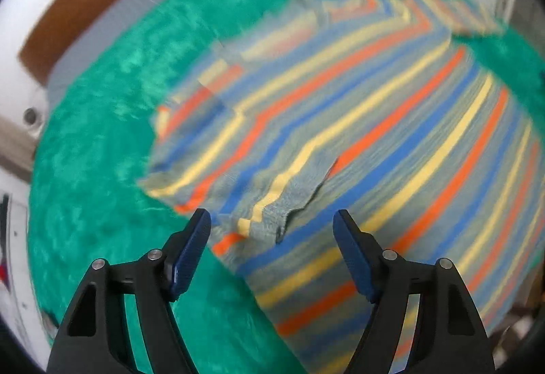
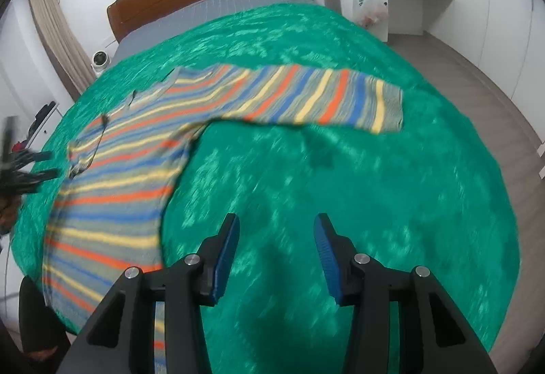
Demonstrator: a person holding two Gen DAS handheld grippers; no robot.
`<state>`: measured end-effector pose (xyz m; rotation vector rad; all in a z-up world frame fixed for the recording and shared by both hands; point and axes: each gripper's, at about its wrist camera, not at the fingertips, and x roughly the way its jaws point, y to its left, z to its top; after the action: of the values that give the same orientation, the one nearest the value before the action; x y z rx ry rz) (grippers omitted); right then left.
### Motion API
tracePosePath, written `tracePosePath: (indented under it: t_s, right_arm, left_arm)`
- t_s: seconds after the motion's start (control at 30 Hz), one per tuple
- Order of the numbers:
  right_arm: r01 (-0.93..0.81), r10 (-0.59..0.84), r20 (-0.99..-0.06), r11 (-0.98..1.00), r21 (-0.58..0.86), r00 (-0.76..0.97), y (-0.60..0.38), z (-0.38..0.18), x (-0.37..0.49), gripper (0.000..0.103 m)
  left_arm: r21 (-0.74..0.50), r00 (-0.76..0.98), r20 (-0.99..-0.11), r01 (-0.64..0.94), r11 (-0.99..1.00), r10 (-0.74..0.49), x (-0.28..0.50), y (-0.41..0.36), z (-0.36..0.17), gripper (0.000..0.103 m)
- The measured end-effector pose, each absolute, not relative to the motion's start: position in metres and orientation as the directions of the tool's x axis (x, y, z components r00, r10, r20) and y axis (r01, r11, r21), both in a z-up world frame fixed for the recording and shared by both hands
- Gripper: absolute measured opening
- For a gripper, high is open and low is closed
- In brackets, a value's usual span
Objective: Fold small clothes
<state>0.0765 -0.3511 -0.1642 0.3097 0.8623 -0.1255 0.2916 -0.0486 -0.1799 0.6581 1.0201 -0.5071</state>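
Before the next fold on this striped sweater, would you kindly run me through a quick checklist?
1. Left gripper open, nothing between its pads: ok.
2. Right gripper open and empty: ok.
3. Striped sweater lying on the green blanket: ok.
4. Sleeve stretched out sideways, not folded in: not ok.
5. Sleeve on the left gripper's side already folded over the body: ok.
6. Hem lying flat: cannot tell.
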Motion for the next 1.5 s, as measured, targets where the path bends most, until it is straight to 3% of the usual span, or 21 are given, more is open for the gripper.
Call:
tracePosePath:
  t_s: [0.1, 0.17, 0.2, 0.3, 0.4, 0.47, 0.6, 0.83, 1.17, 1.3, 1.5]
  right_arm:
    - [0.242, 0.022, -0.770, 0.943, 0.227, 0.637, -0.345, -0.169, 0.067, 0.046]
    - [0.247, 0.017, -0.773, 0.943, 0.225, 0.635, -0.342, -0.171, 0.065, 0.046]
    - [0.248, 0.015, -0.772, 0.943, 0.222, 0.635, -0.341, -0.172, 0.063, 0.046]
    - [0.254, -0.001, -0.766, 0.944, 0.212, 0.643, -0.336, -0.172, 0.060, 0.046]
    - [0.270, -0.018, -0.747, 0.938, 0.218, 0.665, -0.332, -0.168, 0.053, 0.046]
    - [0.270, -0.022, -0.734, 0.937, 0.221, 0.678, -0.327, -0.165, 0.048, 0.046]
    - [0.250, -0.028, -0.725, 0.947, 0.201, 0.688, -0.316, -0.166, 0.049, 0.046]
    - [0.242, -0.006, -0.750, 0.948, 0.206, 0.662, -0.306, -0.183, 0.057, 0.046]
    - [0.256, -0.020, -0.764, 0.948, 0.191, 0.645, -0.302, -0.192, 0.056, 0.046]
    - [0.256, -0.027, -0.765, 0.950, 0.181, 0.643, -0.300, -0.191, 0.056, 0.046]
    - [0.257, -0.029, -0.766, 0.950, 0.180, 0.643, -0.299, -0.190, 0.055, 0.046]
  left_arm:
    - [0.254, 0.415, -0.907, 0.672, 0.695, -0.071, 0.309, -0.050, -0.202, 0.076]
    - [0.161, 0.370, -0.921, 0.647, 0.745, -0.122, 0.324, -0.044, -0.205, 0.048]
    - [0.129, 0.356, -0.925, 0.628, 0.767, -0.136, 0.328, -0.043, -0.203, 0.008]
    - [0.051, 0.409, -0.891, 0.523, 0.851, -0.199, 0.340, -0.018, -0.173, 0.007]
    - [-0.107, 0.514, -0.827, 0.253, 0.961, -0.228, 0.359, 0.057, -0.132, 0.007]
    - [-0.170, 0.567, -0.815, -0.032, 0.985, -0.123, 0.371, 0.127, -0.121, 0.006]
    - [-0.023, 0.468, -0.864, -0.400, 0.916, 0.183, 0.381, 0.216, -0.143, 0.004]
    - [0.001, 0.366, -0.911, -0.454, 0.891, 0.188, 0.377, 0.238, -0.189, 0.004]
    - [0.005, 0.361, -0.910, -0.477, 0.879, 0.201, 0.373, 0.239, -0.208, 0.005]
    - [-0.077, 0.392, -0.908, -0.501, 0.862, 0.147, 0.363, 0.260, -0.202, 0.016]
    - [-0.130, 0.413, -0.896, -0.598, 0.791, 0.165, 0.334, 0.315, -0.184, 0.018]
